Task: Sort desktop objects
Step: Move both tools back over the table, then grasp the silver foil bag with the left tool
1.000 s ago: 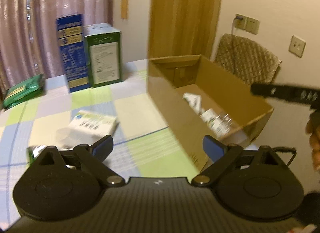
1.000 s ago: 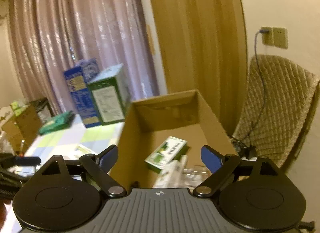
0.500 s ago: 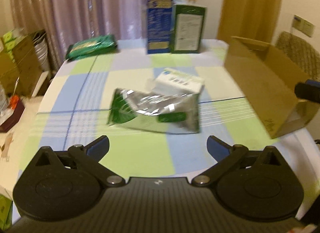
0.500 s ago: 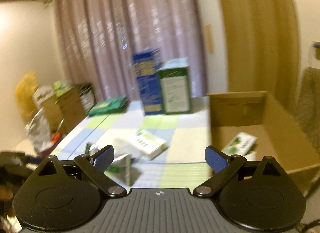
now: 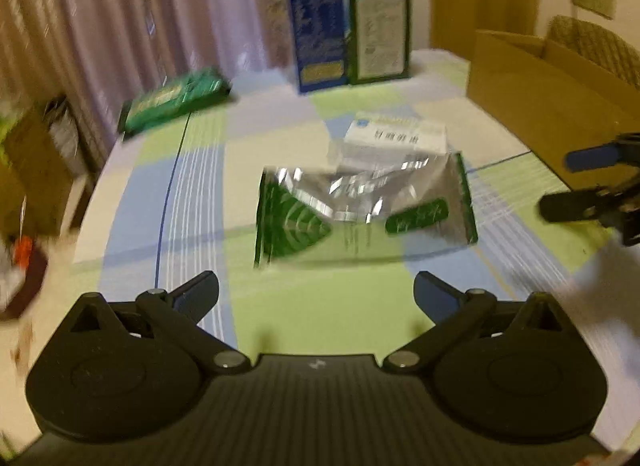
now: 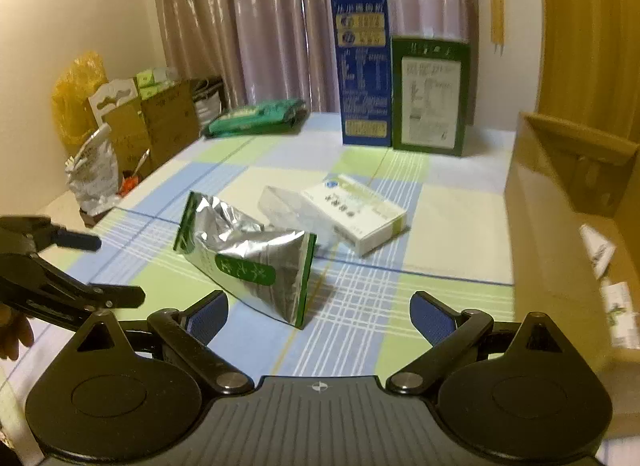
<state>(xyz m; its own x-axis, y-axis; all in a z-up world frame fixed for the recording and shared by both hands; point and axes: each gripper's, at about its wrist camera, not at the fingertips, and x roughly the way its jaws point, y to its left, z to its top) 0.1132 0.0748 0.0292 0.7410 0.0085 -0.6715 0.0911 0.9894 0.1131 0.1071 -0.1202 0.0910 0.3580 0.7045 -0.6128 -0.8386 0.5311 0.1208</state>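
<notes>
writing: too blurred to read on pouch (image 6: 248,262), white box (image 6: 356,213) mid-frame | left tool (image 5: 316,298): wide open, empty | right tool (image 6: 318,316): wide open, empty, above bench (image 6: 452,221)

Surfaces ahead of the claws: foil, card, cloth.
Pouch (image 6: 248,262) crinkled glossy foil; white box (image 6: 354,213) smooth card; tablecloth (image 6: 452,217) matt checked fabric; brown box (image 6: 560,193) to right prob. matt corrugated cardboard.
</notes>
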